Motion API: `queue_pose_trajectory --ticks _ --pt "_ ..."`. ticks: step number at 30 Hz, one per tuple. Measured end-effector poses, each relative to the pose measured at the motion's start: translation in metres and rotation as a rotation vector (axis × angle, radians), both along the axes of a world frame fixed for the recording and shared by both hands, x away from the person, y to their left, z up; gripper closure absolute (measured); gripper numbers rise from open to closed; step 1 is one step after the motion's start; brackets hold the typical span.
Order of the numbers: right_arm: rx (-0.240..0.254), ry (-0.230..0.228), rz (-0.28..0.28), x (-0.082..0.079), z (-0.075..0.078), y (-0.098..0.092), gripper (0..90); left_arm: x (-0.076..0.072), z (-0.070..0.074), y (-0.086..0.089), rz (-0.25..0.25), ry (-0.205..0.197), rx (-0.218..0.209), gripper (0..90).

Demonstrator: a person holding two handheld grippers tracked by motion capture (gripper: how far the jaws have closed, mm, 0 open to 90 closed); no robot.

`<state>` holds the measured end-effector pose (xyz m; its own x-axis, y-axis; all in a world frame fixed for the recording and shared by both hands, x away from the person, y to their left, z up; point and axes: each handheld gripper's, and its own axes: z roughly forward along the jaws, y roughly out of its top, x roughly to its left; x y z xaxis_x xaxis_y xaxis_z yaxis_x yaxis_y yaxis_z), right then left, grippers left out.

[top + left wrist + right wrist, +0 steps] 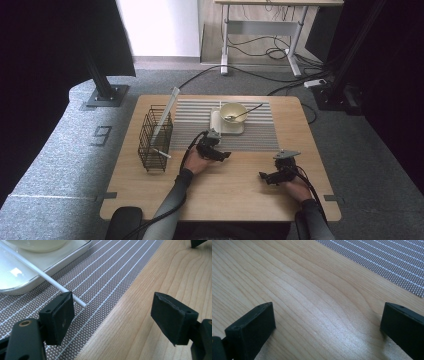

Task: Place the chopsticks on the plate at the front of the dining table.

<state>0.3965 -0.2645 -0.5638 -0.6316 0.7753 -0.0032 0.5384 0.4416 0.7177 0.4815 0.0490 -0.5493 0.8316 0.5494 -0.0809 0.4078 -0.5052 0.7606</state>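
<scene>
- Step in hand, as we read it: setting the table. White stick [47, 277] lies with one end on the tray [75, 253], other end on the mat [107, 282], right by our left gripper [112, 320].
- L jaws stand wide apart, nothing between them; stick tip sits just beyond the left pad [58, 317], prob. not touching, but we can't tell for sure.
- So we judge the stick as just laid down, L hand free.
- R gripper [327, 327] hangs low over bare table [299, 290], jaws wide apart, nothing held.
- From above: L gripper [212, 150] at the mat's near edge [250, 142], just below the tray; R gripper [280, 172] well apart to the right.
- Bowl [233, 112] sits on the tray, a thin utensil [247, 111] leaning out of it.
- Rack [155, 137] at the table's left, a long pale stick [165, 116] leaning in it, another short one [161, 153] poking out low.
- Next move, our guess: back L off w/o nudging the stick, then reach to the rack for the next piece; needs a narrow pinch on a thin rod.
- Materials: stick is thin, round, smooth, white, prob. plastic; may roll.
- Tray: glossy white, low rim, rounded corner.
- Mat: woven mesh, grey-brown w/ white stripes.
- Table: pale wood grain, matte sheen.
- Rack: black wire grid, open top.
- Pads: black, flat, slightly rough faces.
</scene>
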Motion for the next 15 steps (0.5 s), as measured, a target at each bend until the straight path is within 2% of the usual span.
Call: queue_pose_trajectory --ticks 10,15 --pt "0.0 0.0 0.0 0.0 0.0 0.0 0.0 -0.004 0.004 0.0 -0.005 -0.012 0.006 16.6" --pt "0.0 0.0 0.0 0.0 0.0 0.0 0.0 -0.014 0.01 0.004 -0.01 -0.017 0.009 13.8"
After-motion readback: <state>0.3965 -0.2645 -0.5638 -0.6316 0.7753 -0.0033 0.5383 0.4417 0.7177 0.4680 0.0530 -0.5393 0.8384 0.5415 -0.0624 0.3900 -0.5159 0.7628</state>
